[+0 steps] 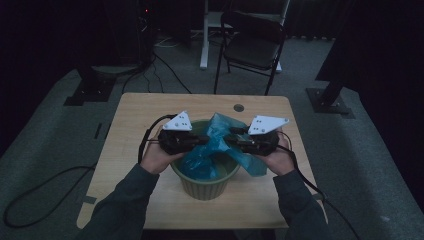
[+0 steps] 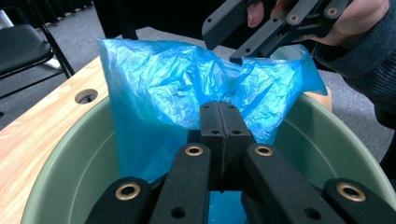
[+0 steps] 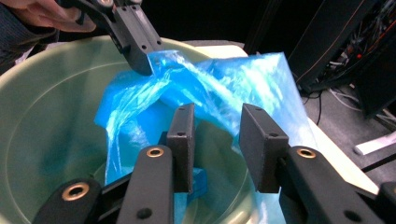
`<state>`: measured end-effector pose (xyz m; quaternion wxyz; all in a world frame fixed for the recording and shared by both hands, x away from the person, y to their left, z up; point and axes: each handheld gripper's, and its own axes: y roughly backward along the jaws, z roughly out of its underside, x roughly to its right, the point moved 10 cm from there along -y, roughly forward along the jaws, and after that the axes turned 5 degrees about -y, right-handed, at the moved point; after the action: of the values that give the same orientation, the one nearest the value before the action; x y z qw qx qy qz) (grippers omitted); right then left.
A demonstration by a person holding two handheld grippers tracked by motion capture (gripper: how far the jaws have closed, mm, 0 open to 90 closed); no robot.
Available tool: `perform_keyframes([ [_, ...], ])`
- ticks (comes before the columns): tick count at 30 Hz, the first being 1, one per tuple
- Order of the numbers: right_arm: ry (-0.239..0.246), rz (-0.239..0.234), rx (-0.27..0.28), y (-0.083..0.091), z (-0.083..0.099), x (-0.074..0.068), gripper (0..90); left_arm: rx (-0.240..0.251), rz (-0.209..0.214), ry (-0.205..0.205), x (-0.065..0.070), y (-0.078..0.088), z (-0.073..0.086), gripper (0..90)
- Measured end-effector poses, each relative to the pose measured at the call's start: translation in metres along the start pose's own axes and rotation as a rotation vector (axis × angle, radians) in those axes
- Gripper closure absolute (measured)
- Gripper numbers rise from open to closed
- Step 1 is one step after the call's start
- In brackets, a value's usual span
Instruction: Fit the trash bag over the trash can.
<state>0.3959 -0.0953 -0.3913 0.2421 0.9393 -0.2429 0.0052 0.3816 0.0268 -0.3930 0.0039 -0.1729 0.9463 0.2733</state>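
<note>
1. The blue plastic bag [image 1: 216, 148] sits in the green bin [image 1: 205, 186], which stands near the middle of the wooden bench [image 1: 125, 150]. Part of the bag hangs down inside the bin; the rest rises above the rim and drapes over the right-hand edge.
2. The bag is thin, crinkled and translucent, a bright blue film with many creases, bunched rather than spread flat against the bin's wall [image 2: 60, 158].
3. The left gripper [image 1: 181, 140] hovers over the bin's left rim. Its fingers [image 2: 212, 123] are pressed together, with a fold of the bag pinched at their tips, as the right gripper view shows.
4. The right gripper [image 1: 247, 141] is held over the bin's right rim. Its fingers [image 3: 259, 144] stand apart, with a stretch of the blue film running between them; the pads do not press on it.
5. The person's hands hold both grippers from the near side, sleeves coming in from below.
6. Beyond the bench a dark folding chair [image 1: 252, 42] stands on the grey floor, with cables [image 1: 45, 200] trailing around.
</note>
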Motion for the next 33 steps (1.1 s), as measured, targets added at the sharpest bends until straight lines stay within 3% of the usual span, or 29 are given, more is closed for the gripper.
perform_keyframes([
  [5,-0.01,-0.028,0.018,0.0,-0.002,-0.002,64.2,0.007,0.004,0.003,0.0,0.0,-0.001,90.0],
  [9,-0.001,-0.032,-0.008,-0.007,0.002,-0.005,65.6,0.018,0.007,0.009,0.0,0.001,-0.002,90.0],
  [16,0.009,-0.015,-0.038,-0.012,0.006,-0.005,89.2,0.023,0.001,0.015,-0.002,0.004,-0.001,90.0],
  [33,0.006,0.005,-0.053,-0.002,0.016,-0.003,90.0,0.021,-0.032,0.04,-0.011,0.014,0.011,90.0],
])
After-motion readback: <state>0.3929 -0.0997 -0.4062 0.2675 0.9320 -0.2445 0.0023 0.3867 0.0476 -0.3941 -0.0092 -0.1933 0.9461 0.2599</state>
